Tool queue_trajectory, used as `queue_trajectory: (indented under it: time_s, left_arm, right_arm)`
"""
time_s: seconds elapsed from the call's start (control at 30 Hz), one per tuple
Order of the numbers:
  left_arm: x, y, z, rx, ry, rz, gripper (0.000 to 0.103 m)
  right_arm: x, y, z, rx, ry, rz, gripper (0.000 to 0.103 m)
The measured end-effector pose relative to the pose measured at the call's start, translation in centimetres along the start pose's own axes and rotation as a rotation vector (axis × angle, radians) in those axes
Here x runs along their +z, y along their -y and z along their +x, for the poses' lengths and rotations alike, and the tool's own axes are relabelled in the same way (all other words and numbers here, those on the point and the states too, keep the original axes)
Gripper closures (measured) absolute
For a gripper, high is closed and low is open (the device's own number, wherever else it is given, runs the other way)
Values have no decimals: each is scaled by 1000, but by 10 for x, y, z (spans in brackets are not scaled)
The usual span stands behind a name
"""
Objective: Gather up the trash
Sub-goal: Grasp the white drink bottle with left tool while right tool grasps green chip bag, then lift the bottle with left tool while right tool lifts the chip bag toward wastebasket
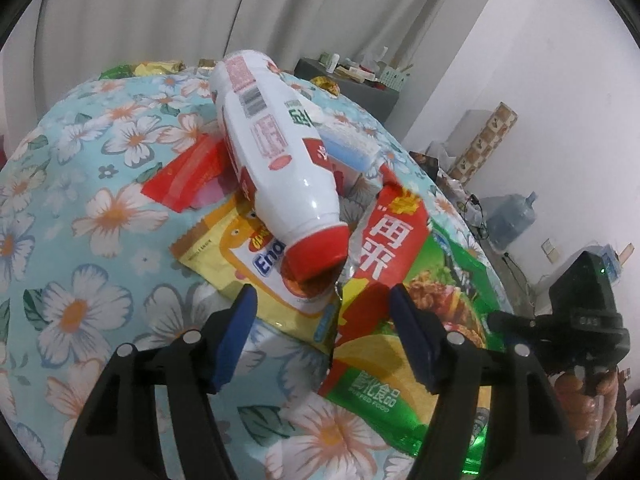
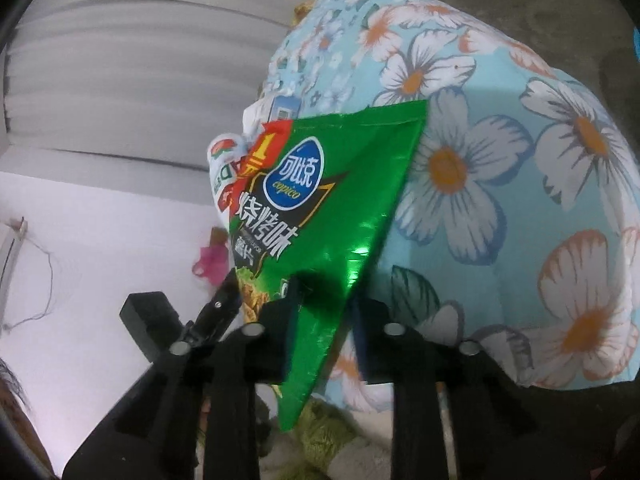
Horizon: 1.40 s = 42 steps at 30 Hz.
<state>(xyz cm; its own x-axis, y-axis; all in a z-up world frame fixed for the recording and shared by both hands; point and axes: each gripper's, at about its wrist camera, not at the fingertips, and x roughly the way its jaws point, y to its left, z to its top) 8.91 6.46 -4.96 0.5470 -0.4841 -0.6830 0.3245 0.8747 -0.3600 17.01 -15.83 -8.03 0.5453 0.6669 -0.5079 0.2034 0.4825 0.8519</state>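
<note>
Fingers pinch the green chip bag; bottle shows left-side only.

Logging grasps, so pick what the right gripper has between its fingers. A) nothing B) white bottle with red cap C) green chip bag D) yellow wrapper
C: in the right wrist view the right gripper pinches the edge of the green chip bag; the white bottle lies untouched on the table.

Pale pleated curtain across far wall; plain white wall right. Grey cabinet far right, blue water jug nearer. Floral light-blue tablecloth over table.
</note>
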Motion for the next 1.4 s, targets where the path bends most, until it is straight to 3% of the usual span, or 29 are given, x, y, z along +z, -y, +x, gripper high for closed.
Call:
queue_trajectory:
  time_s: [0.3, 0.47, 0.7, 1.0, 1.4]
  left_arm:
    - [10, -23, -12, -37, 44, -96, 37]
    - [15, -30, -16, -59, 58, -126, 37]
    - [48, -41, -12, -96, 86, -157, 37]
    - [98, -66, 16, -119, 67, -298, 37]
    - [114, -75, 52, -94, 29, -382, 37]
  right_arm:
    - [12, 10, -36, -12, 63, -3, 99]
    - [15, 20, -37, -35, 43, 28, 99]
    - [11, 32, -36, -48, 14, 54, 99]
    - [14, 31, -29, -41, 13, 67, 99]
    - [17, 38, -29, -24, 3, 80, 99]
